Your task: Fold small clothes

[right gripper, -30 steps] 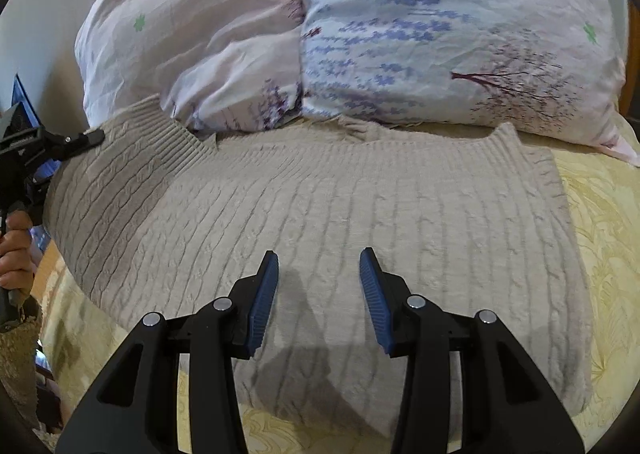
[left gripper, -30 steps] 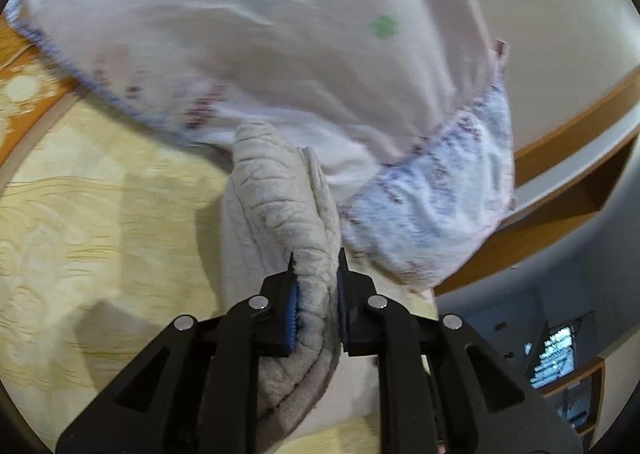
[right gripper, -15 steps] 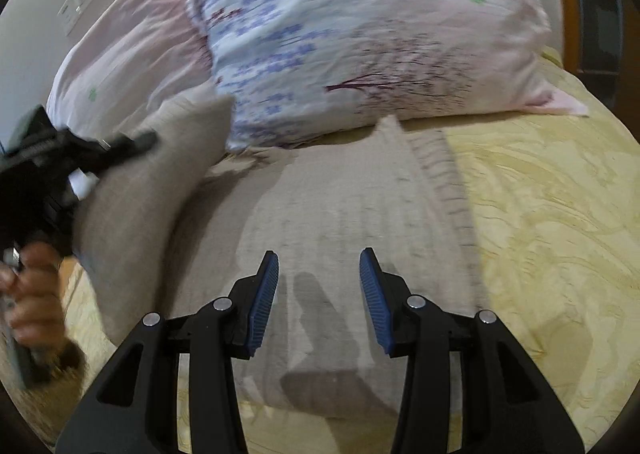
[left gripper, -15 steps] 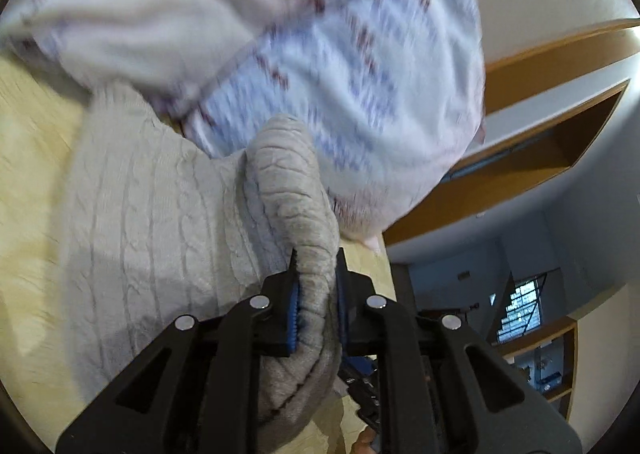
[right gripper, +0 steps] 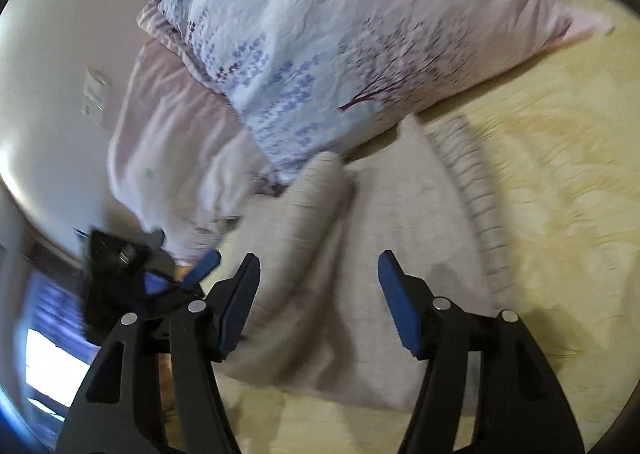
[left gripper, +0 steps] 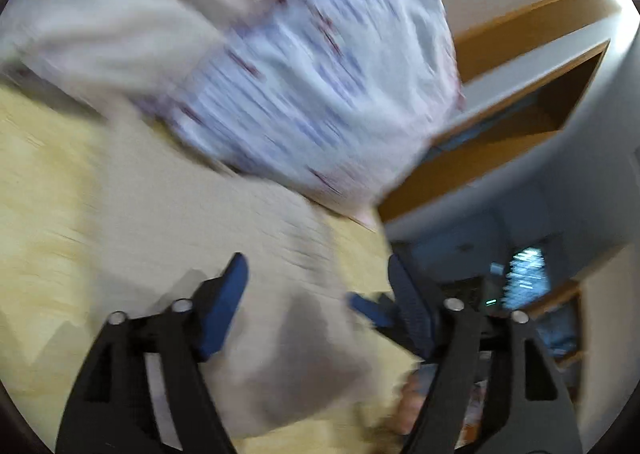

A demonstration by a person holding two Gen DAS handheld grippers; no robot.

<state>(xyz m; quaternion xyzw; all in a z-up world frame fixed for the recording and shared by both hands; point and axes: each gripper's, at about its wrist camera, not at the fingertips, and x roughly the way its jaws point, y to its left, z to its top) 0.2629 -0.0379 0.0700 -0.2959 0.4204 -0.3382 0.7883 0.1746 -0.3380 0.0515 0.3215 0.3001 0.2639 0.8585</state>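
Observation:
A beige cable-knit sweater [right gripper: 400, 222] lies flat on the yellow bedspread, with one sleeve [right gripper: 316, 206] folded over its body. My right gripper [right gripper: 319, 264] hovers over the sweater's near part; its jaws are opening and nothing is between them. My left gripper [left gripper: 316, 274] is over the sweater [left gripper: 240, 230] in a blurred view. Its jaws are opening too, and no cloth is pinched between the pads. In the right wrist view the left gripper [right gripper: 180, 272] shows at the sweater's left edge, close to my right one.
Two flowered pillows [right gripper: 340, 34] lean against the wall just behind the sweater. The yellow bedspread [right gripper: 560, 174] stretches to the right. A wooden headboard [left gripper: 500, 66] and shelf run behind the pillows. A person's hand [left gripper: 408, 402] shows low in the left wrist view.
The left gripper carried the sleeve across the sweater, then opened and let it go. The right gripper's jaws have spread wider and its view has swung left.

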